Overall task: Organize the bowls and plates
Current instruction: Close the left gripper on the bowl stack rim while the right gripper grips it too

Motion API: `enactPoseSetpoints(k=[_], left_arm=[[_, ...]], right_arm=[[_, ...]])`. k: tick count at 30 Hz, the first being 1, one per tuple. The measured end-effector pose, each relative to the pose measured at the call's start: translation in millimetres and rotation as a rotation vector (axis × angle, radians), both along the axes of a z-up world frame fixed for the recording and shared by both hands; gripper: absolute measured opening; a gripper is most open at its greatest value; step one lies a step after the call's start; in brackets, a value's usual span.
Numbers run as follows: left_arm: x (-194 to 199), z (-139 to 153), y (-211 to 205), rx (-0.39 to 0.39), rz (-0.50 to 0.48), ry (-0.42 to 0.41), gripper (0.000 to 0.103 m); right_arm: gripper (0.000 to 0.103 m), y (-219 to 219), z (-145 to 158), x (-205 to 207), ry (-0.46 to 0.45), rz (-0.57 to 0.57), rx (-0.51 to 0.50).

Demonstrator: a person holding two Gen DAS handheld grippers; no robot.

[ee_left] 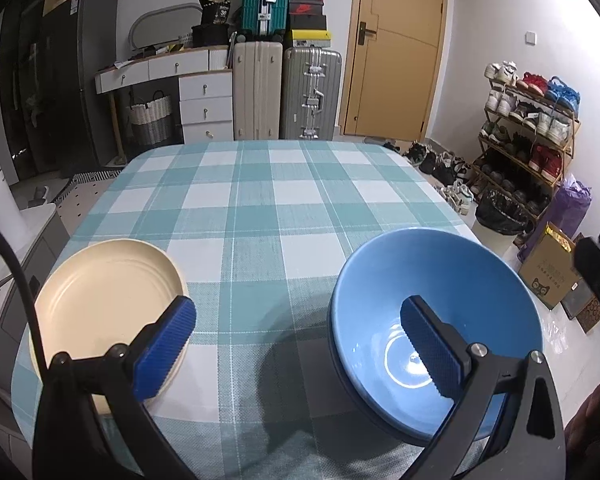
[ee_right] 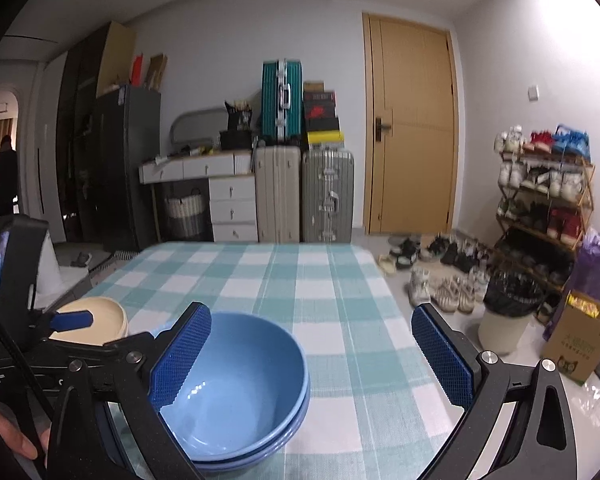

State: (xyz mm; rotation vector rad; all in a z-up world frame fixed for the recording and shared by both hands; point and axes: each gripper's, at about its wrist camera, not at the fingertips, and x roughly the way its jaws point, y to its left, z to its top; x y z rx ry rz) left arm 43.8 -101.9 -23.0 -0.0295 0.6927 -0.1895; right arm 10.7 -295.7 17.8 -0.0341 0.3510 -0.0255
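Note:
Stacked blue bowls sit at the near right of the checked table; the right wrist view shows the blue bowls nested one inside the other. A cream plate lies at the near left, and the cream plate appears behind the left tool in the right wrist view. My left gripper is open above the cloth between plate and bowls, holding nothing. My right gripper is open too, its left finger over the bowls' rim, nothing gripped.
The table's right edge drops to a floor with shoes, a bin and a cardboard box. Suitcases and a drawer unit stand beyond the far edge.

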Motion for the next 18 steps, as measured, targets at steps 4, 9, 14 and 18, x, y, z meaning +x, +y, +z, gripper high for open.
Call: enactPoseSetpoints(k=[4,9,14,18], left_arm=[[5.8,-5.3,-3.9,-0.008,-0.016,0.047,0.103],[14.3,-15.0,-9.7,-0.011,-0.037,0.130,0.103],[28.0,-28.8,-11.7,-0.069,-0.061,0.248,0.103],[37.8,-46.3,-14.9,-0.098,-0.066,0.362,0.102]], right_arm=[[0.102,-14.9,-12.1,22.5,0.172,0.008,0.130],[0.102,-30.1,-38.1,54.9,0.340,-0.041,0.208],[0.102,-40.2,-63.9,79.9,0.479,-0.001,0.318],[0.102,-48.5,-81.8,93.8,0.558,0.007,0.427]])
